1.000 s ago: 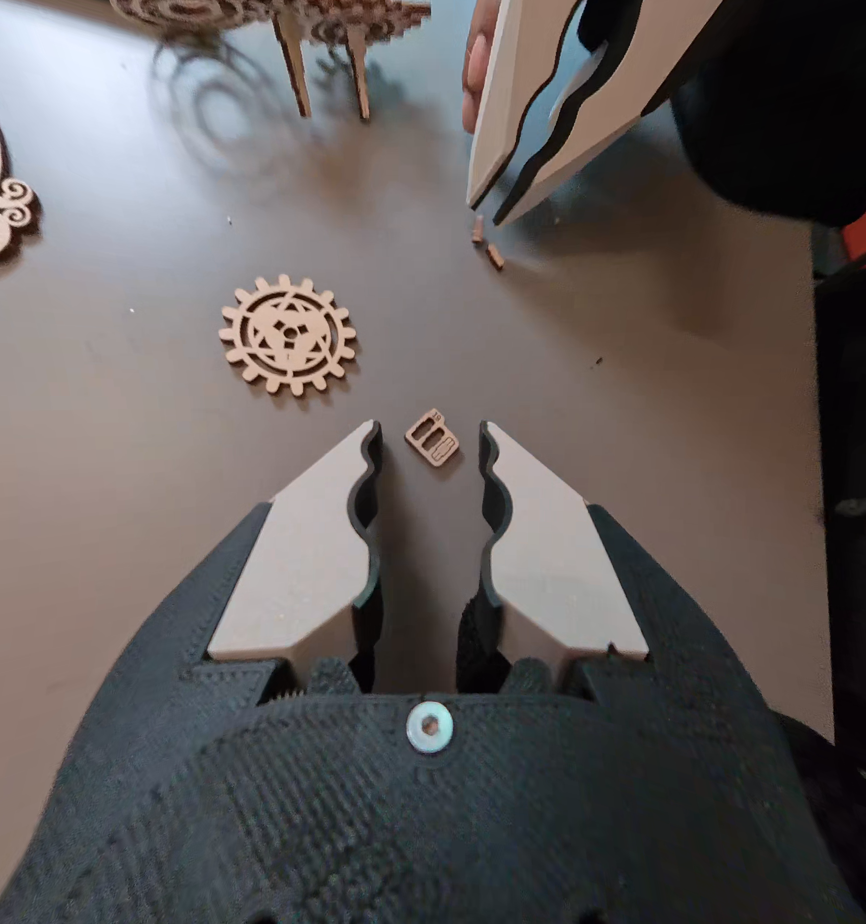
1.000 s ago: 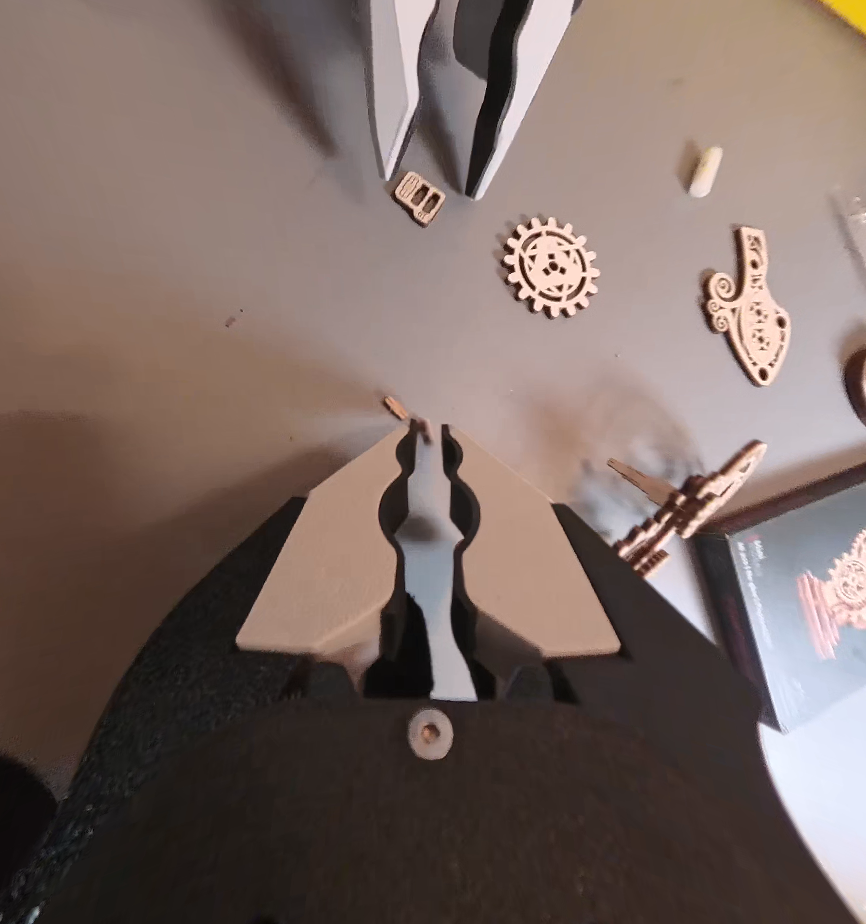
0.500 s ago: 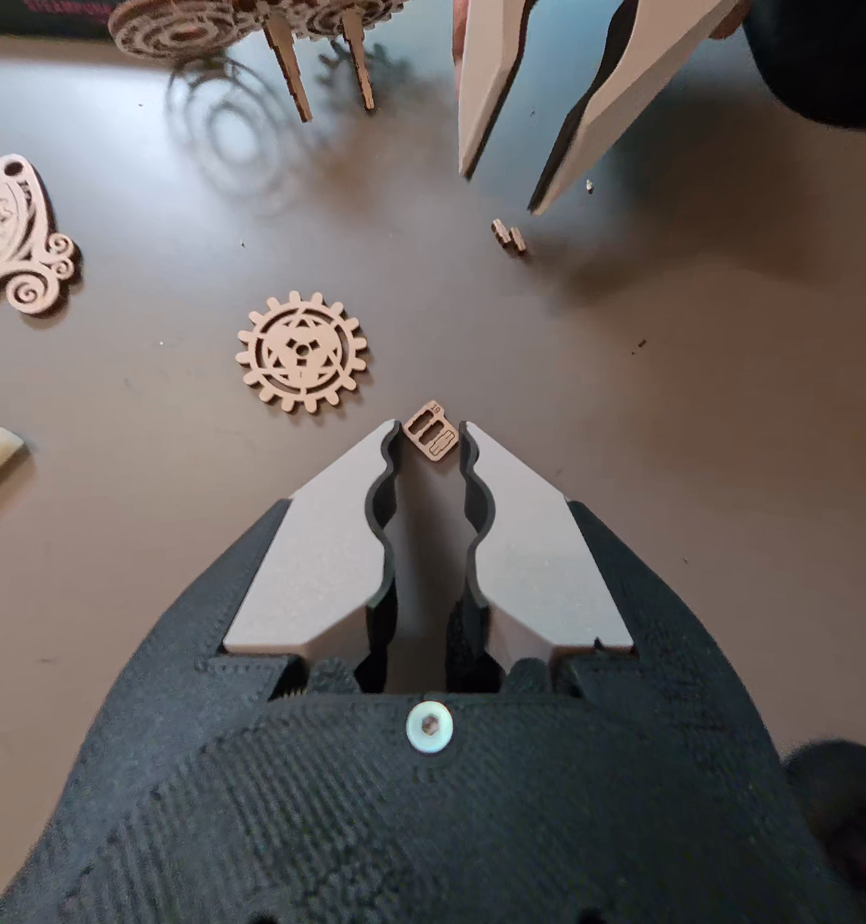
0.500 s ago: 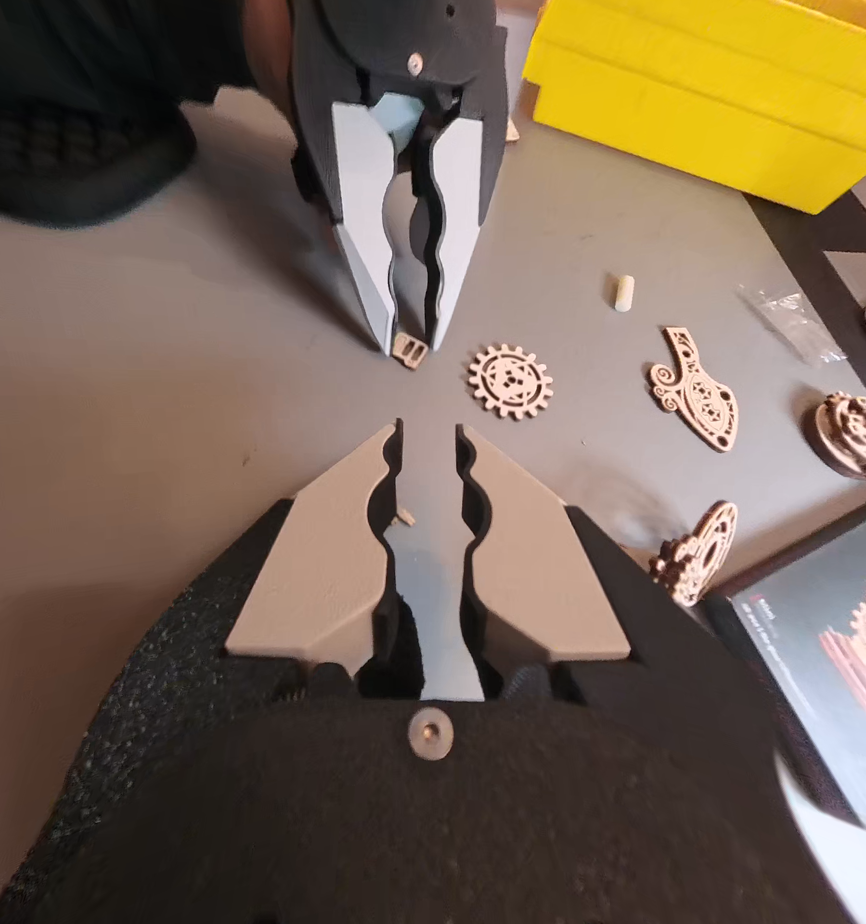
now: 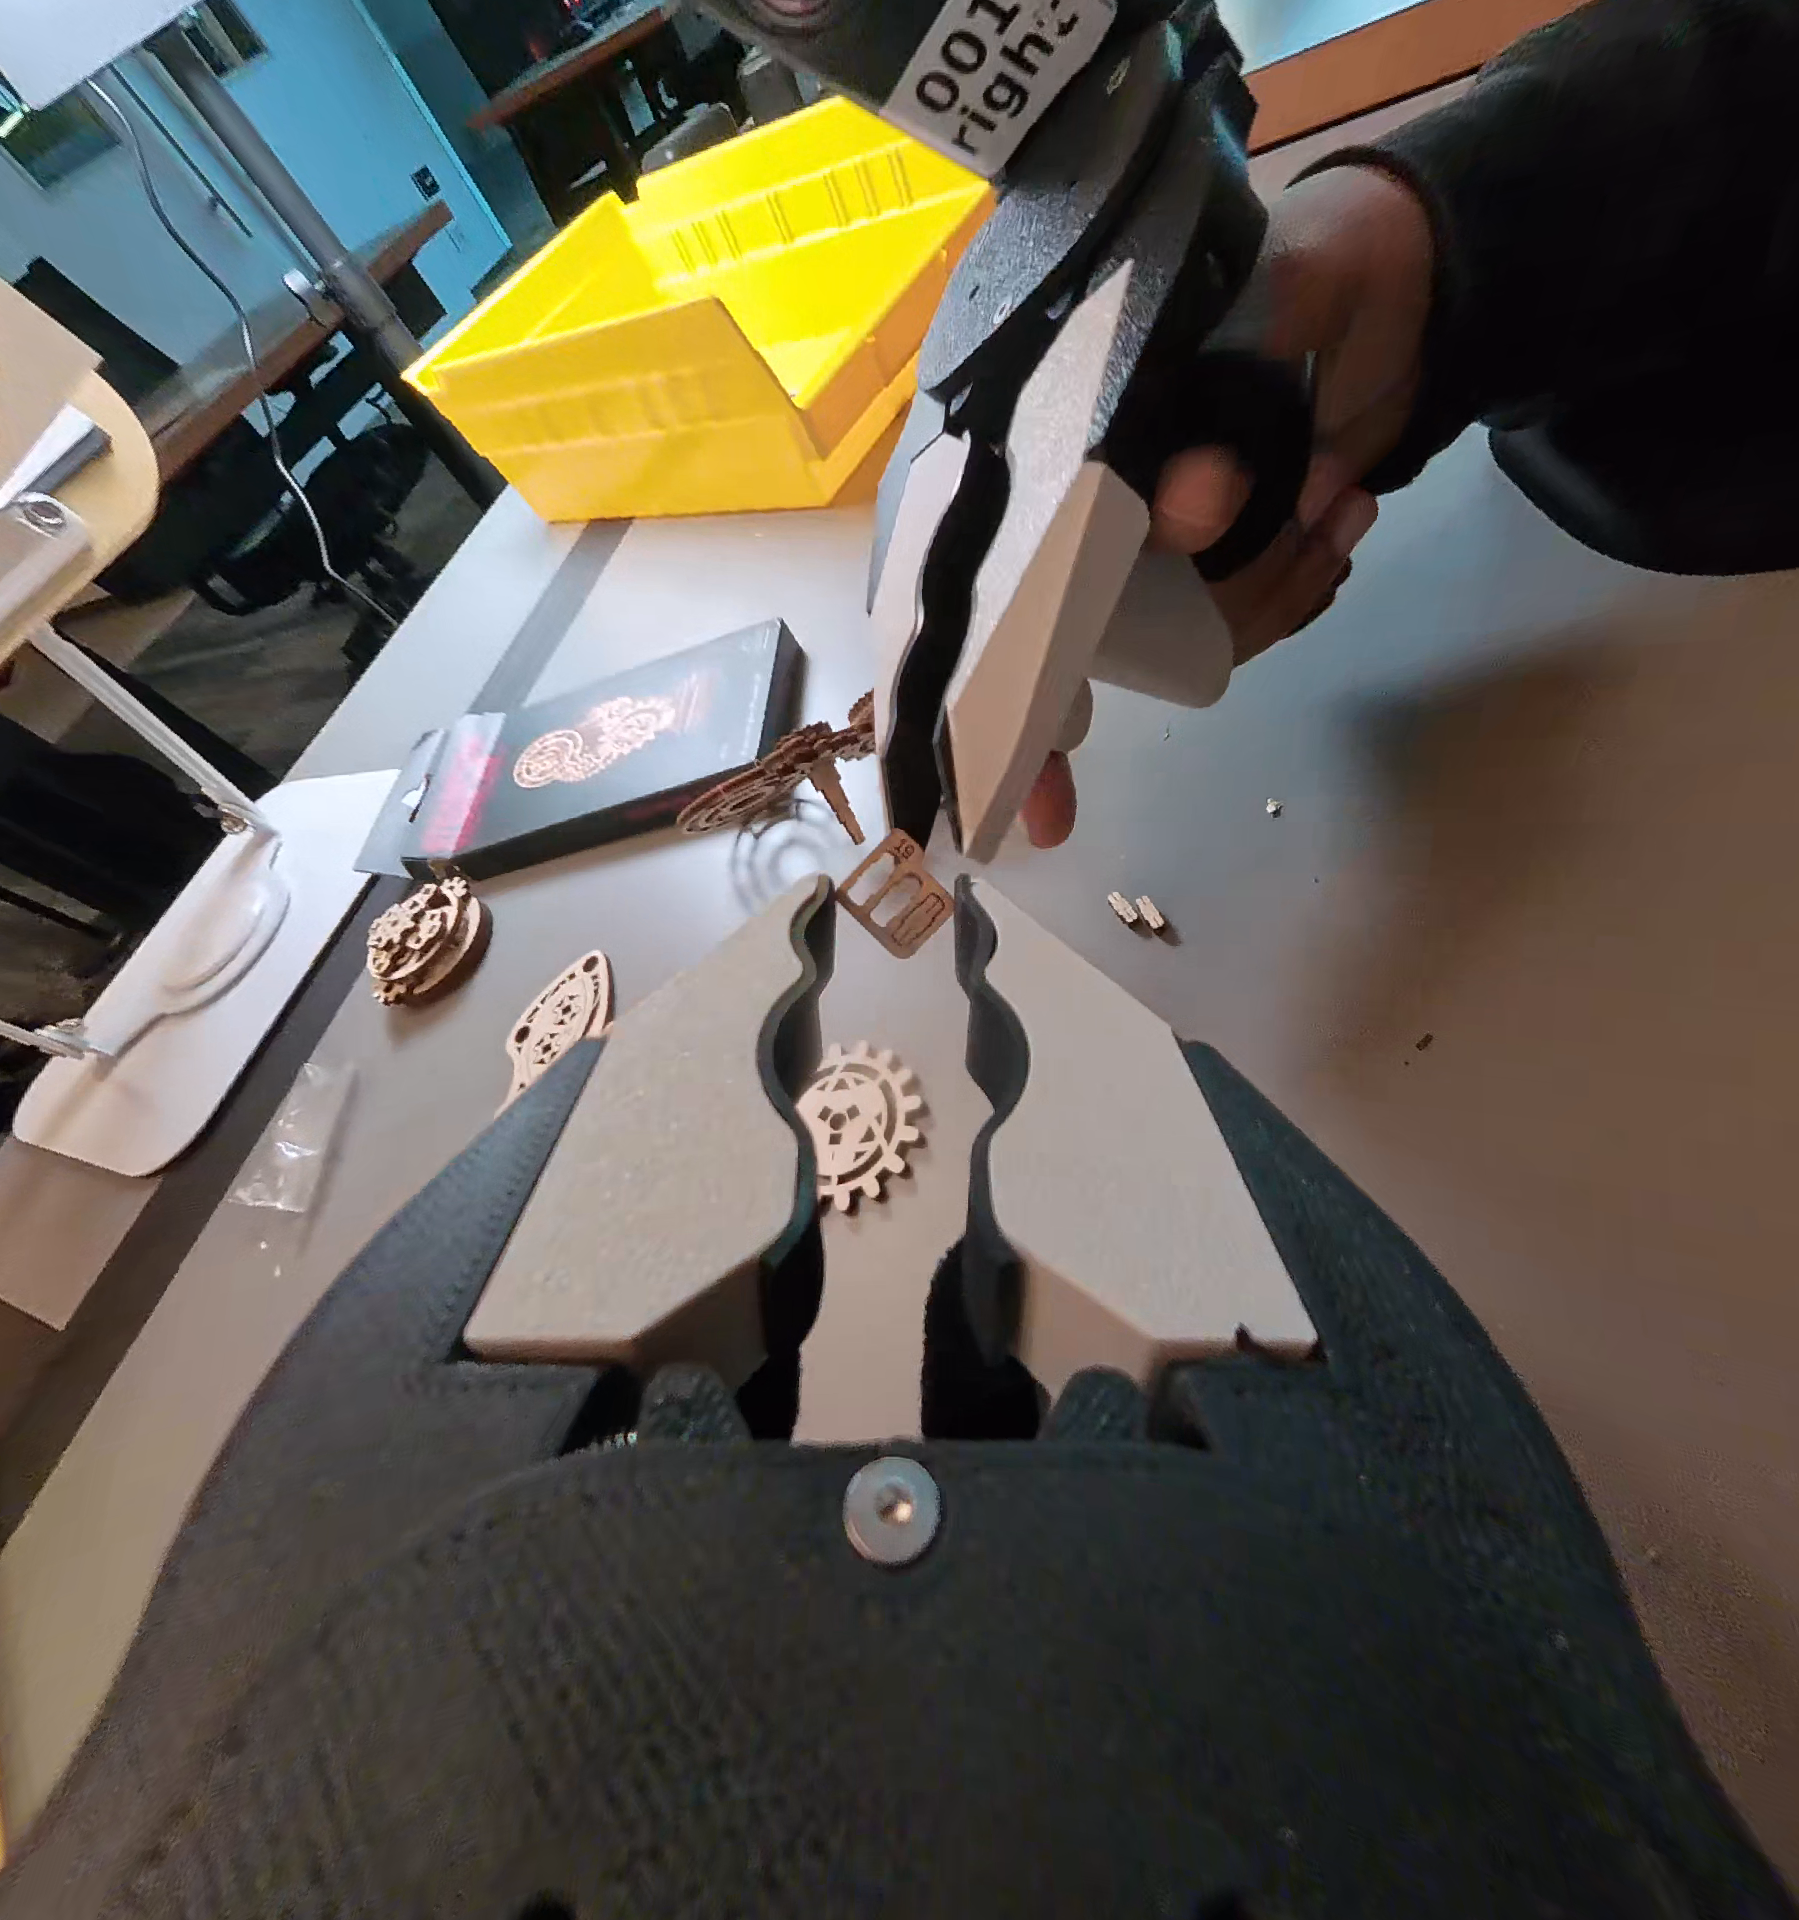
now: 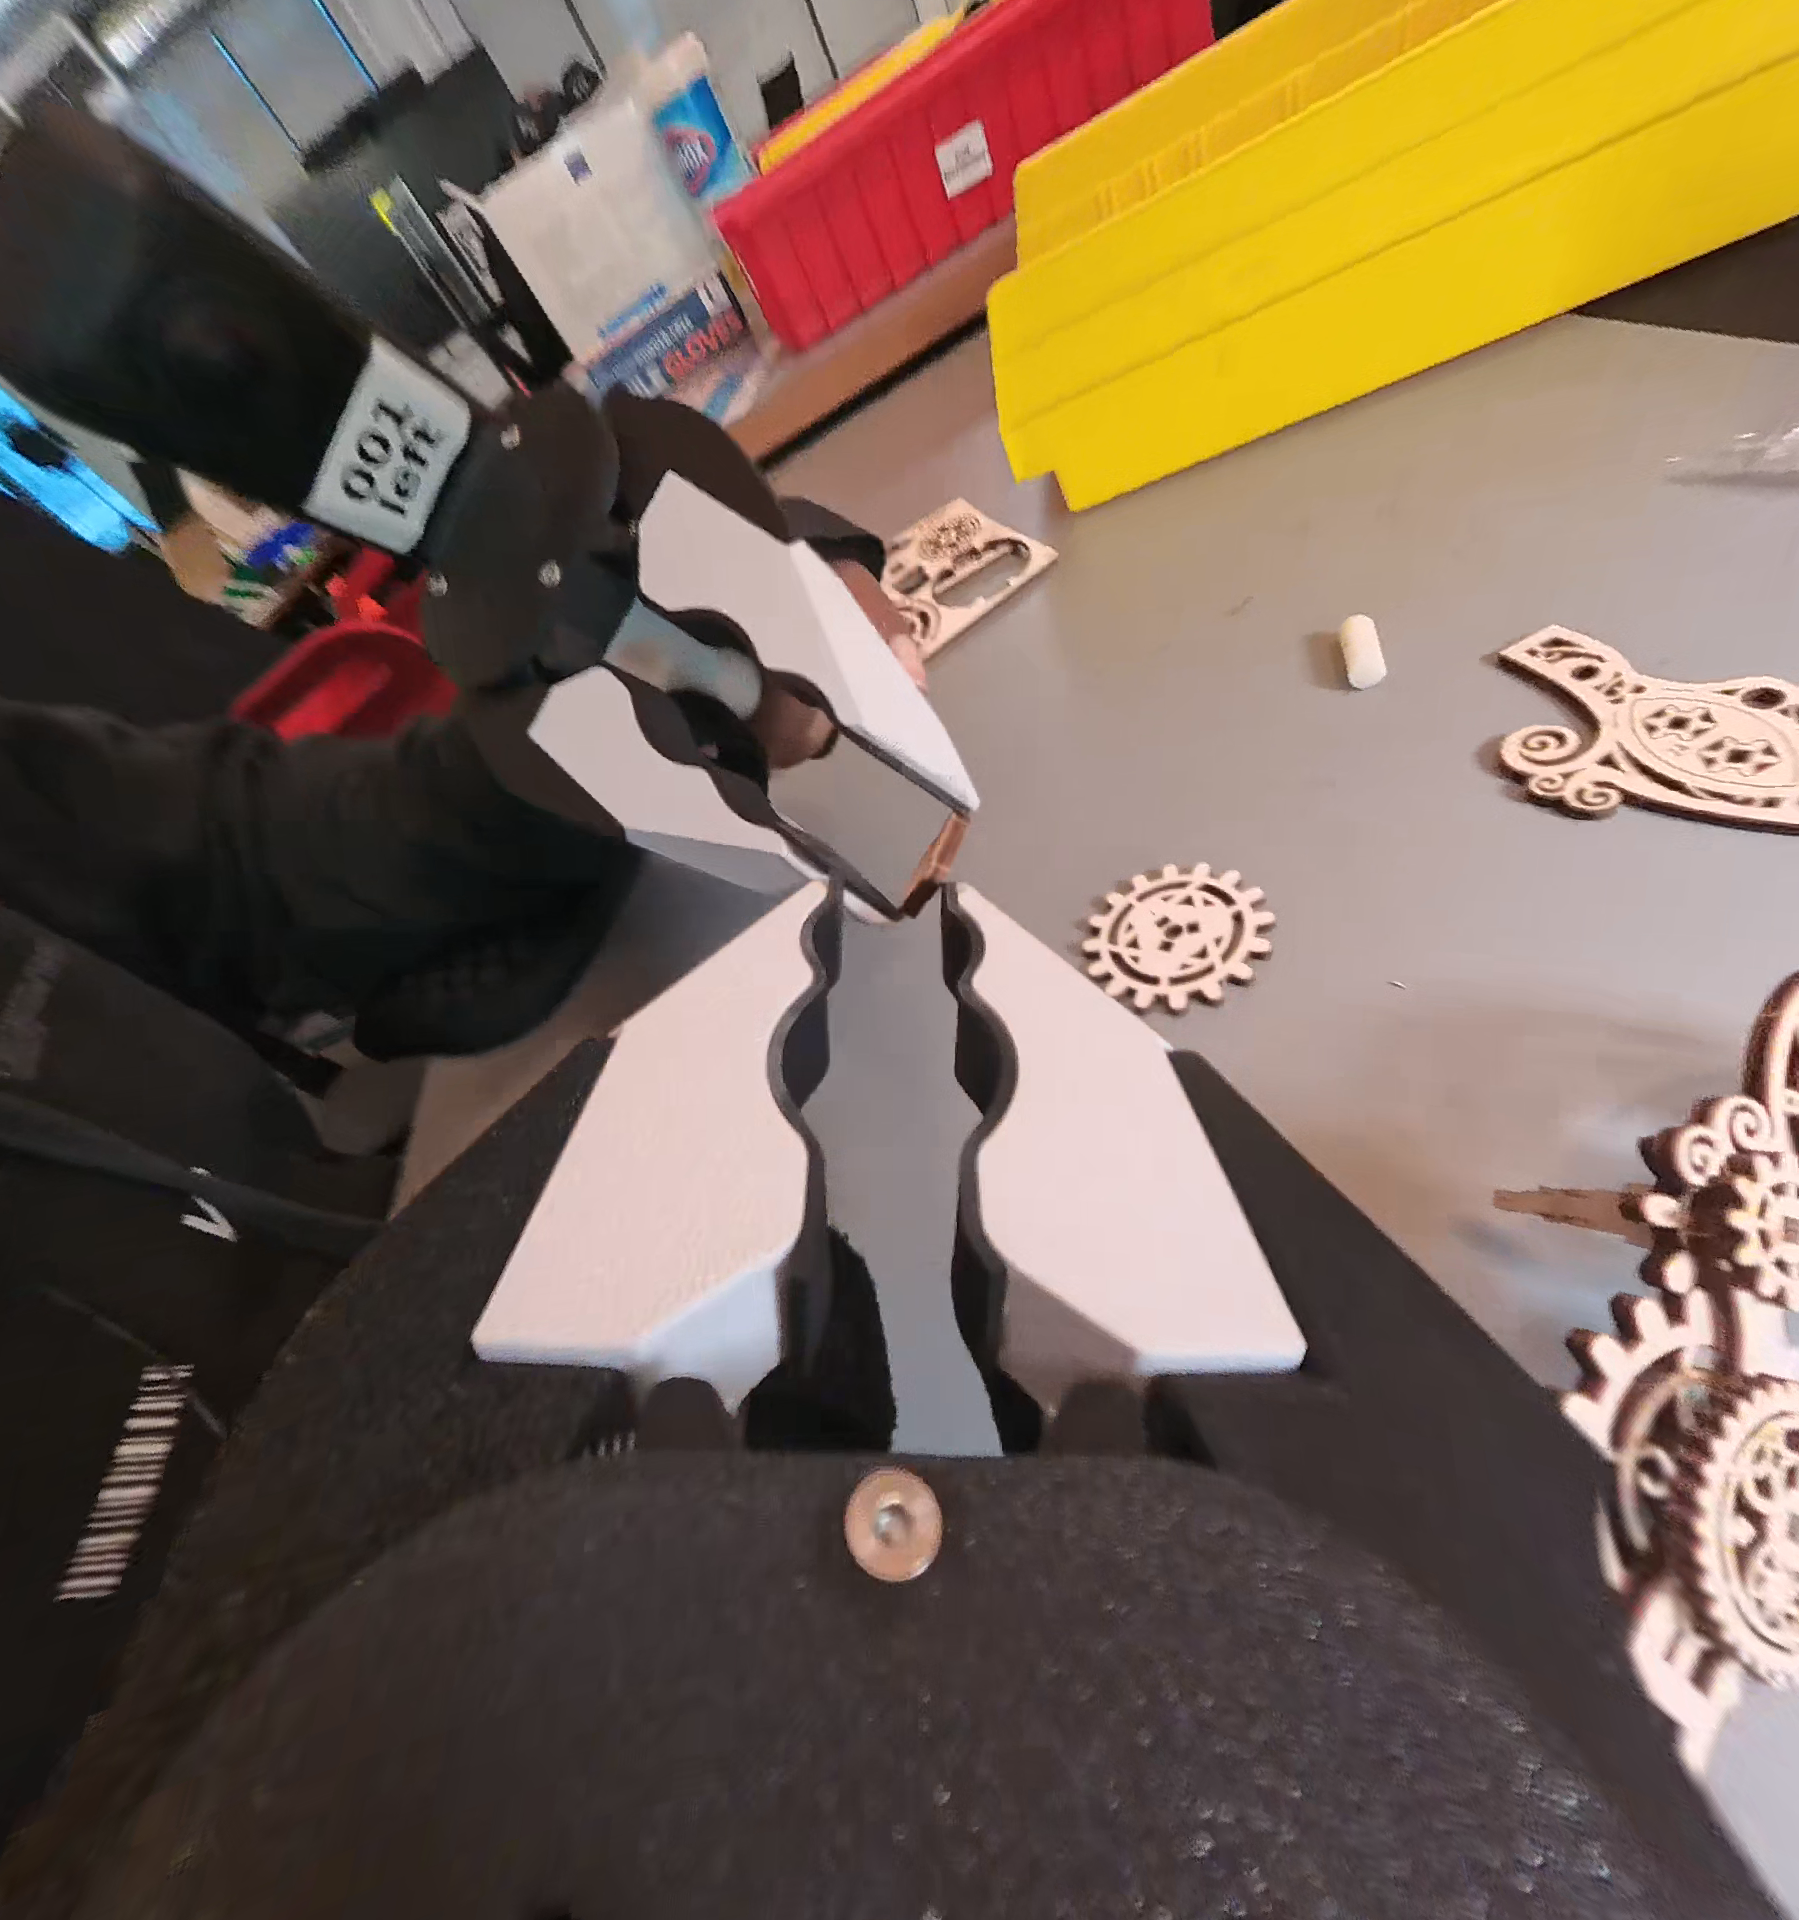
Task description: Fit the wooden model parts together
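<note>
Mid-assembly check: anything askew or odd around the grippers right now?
Yes: the small slotted wooden rectangle sits diagonally, pinched corner-to-corner at the very tips of the left gripper. Two tiny wooden bits lie loose on the grey table.

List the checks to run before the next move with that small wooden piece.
1. Small wooden piece gripped between the left gripper fingertips: ok.
2. Piece off the table: ok, it looks lifted in the right wrist view.
3. Right gripper open and empty: ok.
4. Right gripper lined up on the piece: cannot tell. Its tips are close, by the top corner.
5. Gear flat on the table: ok.
6. Two tiny pegs in view: ok.
</note>
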### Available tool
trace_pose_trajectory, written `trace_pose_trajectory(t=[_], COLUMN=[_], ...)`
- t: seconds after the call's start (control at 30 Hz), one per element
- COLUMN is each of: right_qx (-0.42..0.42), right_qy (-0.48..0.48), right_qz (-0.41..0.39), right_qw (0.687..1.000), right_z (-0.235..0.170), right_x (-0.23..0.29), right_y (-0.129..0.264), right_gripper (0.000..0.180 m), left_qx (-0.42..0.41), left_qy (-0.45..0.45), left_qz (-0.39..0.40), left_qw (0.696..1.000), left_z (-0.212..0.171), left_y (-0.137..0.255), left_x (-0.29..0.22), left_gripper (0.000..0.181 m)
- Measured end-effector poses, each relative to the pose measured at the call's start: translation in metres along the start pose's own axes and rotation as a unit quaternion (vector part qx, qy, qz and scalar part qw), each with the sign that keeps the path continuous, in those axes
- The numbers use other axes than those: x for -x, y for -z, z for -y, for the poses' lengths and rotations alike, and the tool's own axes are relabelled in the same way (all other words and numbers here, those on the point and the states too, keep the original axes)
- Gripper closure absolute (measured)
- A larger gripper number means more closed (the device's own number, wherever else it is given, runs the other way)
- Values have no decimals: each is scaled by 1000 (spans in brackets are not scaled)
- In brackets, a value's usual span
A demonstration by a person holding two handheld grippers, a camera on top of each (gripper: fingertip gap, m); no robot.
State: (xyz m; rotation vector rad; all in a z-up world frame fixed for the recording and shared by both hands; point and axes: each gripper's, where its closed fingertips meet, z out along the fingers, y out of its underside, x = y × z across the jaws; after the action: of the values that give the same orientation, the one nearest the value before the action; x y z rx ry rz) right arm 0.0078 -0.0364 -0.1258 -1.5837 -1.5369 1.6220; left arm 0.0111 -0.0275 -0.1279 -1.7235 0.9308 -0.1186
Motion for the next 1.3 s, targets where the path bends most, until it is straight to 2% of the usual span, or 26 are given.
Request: trace_pose_trajectory(t=[0.1,0.17,0.3,0.4,0.57,0.87,1.3], right_qx=[-18,-21,-10,11,51,102,125], right_qy=[-37,-34,-27,4,50,124,186], right_qz=[16,2,12,5,-11,-28,-32], right_qw=[999,999,1000,1000,997,987,974], right_z=[6,5,1,-3,-15,-34,-41], right_x=[0,-4,-1,-4,-10,-14,-8], right_y=[2,2,-1,3,9,6,3], right_gripper=[168,176,179,179,179,179,178], left_qx=[-4,-8,-17,-22,-11,38,49], left_qy=[-10,-12,5,68,154,140,129], left_qz=[6,7,-2,-39,-103,-107,-126], left_qw=[1000,1000,1000,997,983,984,982], left_z=[3,5,4,-1,-12,-27,-29], left_y=[2,1,1,0,-5,-13,-15], left_x=[0,-1,-2,-4,-12,-21,-31], left_gripper=[160,161,159,148,153,162,170])
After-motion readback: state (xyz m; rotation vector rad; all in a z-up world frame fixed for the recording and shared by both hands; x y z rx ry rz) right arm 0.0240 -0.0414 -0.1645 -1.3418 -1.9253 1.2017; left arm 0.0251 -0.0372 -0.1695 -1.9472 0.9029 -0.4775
